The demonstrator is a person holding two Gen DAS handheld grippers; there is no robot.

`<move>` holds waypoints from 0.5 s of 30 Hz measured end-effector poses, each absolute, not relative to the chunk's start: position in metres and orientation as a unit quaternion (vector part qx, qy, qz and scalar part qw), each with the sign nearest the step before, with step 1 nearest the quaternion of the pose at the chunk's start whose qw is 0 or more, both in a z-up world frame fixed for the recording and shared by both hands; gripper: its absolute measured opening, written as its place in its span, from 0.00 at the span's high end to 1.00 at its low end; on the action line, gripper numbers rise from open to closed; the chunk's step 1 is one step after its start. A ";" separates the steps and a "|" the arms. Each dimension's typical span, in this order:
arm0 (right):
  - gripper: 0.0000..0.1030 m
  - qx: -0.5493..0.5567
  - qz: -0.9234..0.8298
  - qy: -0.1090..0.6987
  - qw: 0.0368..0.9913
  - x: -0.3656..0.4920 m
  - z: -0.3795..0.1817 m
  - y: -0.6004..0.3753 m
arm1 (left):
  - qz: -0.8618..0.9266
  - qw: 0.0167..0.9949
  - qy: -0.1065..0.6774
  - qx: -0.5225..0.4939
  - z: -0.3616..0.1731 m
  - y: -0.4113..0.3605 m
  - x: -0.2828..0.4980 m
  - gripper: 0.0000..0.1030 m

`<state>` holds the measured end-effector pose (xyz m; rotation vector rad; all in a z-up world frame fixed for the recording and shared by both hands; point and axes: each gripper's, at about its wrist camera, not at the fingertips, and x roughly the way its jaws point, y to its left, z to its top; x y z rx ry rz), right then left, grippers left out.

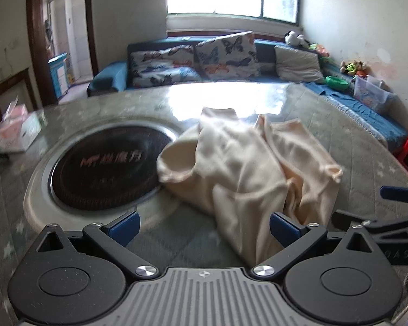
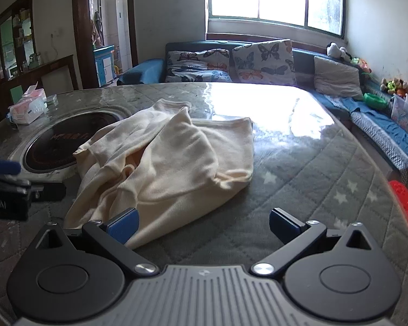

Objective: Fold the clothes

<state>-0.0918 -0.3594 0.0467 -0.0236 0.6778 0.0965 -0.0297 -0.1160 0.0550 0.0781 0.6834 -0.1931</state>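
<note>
Cream garment (image 2: 160,160) crumpled, ahead of right gripper (image 2: 204,226)

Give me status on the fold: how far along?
Done: nothing folded; the cream garment lies crumpled in a heap on the quilted table cover, one edge over the rim of the built-in round cooktop. In hand: nothing; the left gripper and right gripper both have their jaws open and empty at the garment's near edge. Left: grasp, spread flat, then every fold.
</note>
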 end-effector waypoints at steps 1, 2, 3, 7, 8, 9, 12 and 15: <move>0.00 -0.013 0.048 0.332 0.942 -0.089 0.048 -0.360 | -0.099 0.938 0.329 0.042 0.057 -0.118 -0.026 0.00; 0.01 -0.014 0.049 0.331 0.942 -0.086 0.049 -0.361 | -0.103 0.939 0.324 0.045 0.060 -0.120 -0.022 0.01; 0.01 -0.016 0.050 0.331 0.942 -0.083 0.050 -0.361 | -0.108 0.940 0.320 0.047 0.062 -0.123 -0.017 0.01; 0.04 -0.015 0.050 0.331 0.942 -0.070 0.054 -0.366 | -0.135 0.940 0.309 0.047 0.069 -0.133 0.002 0.07; 0.05 -0.016 0.050 0.331 0.942 -0.067 0.054 -0.367 | -0.143 0.940 0.307 0.046 0.069 -0.136 0.005 0.10; 0.05 -0.017 0.049 0.330 0.942 -0.064 0.055 -0.369 | -0.152 0.938 0.307 0.046 0.069 -0.139 0.009 0.12; 0.07 -0.019 0.042 0.326 0.944 -0.056 0.058 -0.372 | -0.174 0.932 0.313 0.058 0.065 -0.149 0.023 0.25; 0.08 -0.021 0.040 0.322 0.946 -0.048 0.062 -0.376 | -0.203 0.923 0.323 0.058 0.059 -0.155 0.030 0.27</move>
